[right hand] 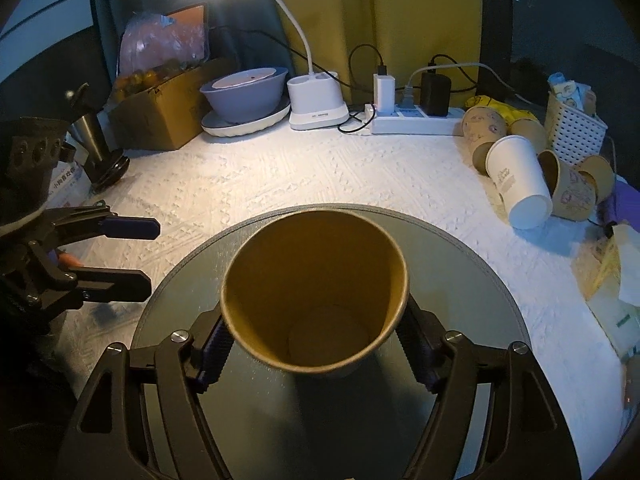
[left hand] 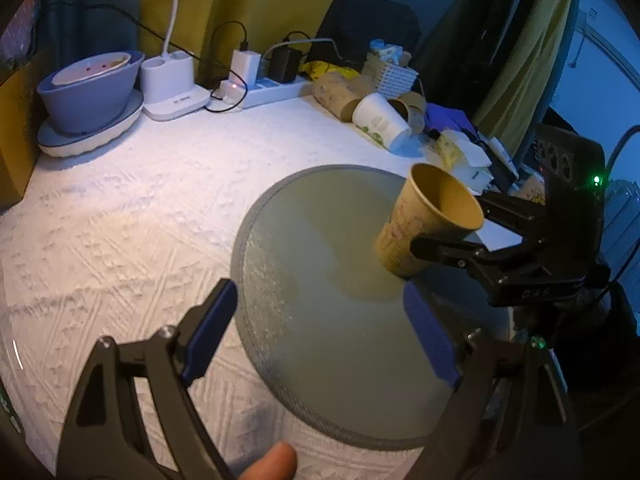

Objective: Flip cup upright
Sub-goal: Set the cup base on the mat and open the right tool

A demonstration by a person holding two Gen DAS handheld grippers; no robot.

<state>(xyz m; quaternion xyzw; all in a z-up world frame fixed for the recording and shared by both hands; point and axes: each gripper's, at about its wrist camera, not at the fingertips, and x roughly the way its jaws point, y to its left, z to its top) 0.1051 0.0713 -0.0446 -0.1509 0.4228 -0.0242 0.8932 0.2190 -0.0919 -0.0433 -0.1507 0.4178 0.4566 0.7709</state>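
A brown paper cup (left hand: 424,220) is held over the round grey tray (left hand: 320,280), mouth up and tilted. My right gripper (left hand: 448,226) is shut on the cup near its rim. In the right wrist view the cup (right hand: 316,300) fills the middle, its open mouth facing the camera, between my right gripper's (right hand: 316,344) fingers (right hand: 212,348). My left gripper (left hand: 320,320) is open and empty, low over the near part of the tray; it also shows at the left of the right wrist view (right hand: 140,252).
Several spare paper cups (right hand: 520,176) lie on their sides at the back right, beside a white basket (right hand: 576,132). A power strip (right hand: 416,120), a lamp base (right hand: 316,108) and a grey bowl (right hand: 244,92) on a plate stand along the back. A cardboard box (right hand: 160,120) stands at the left.
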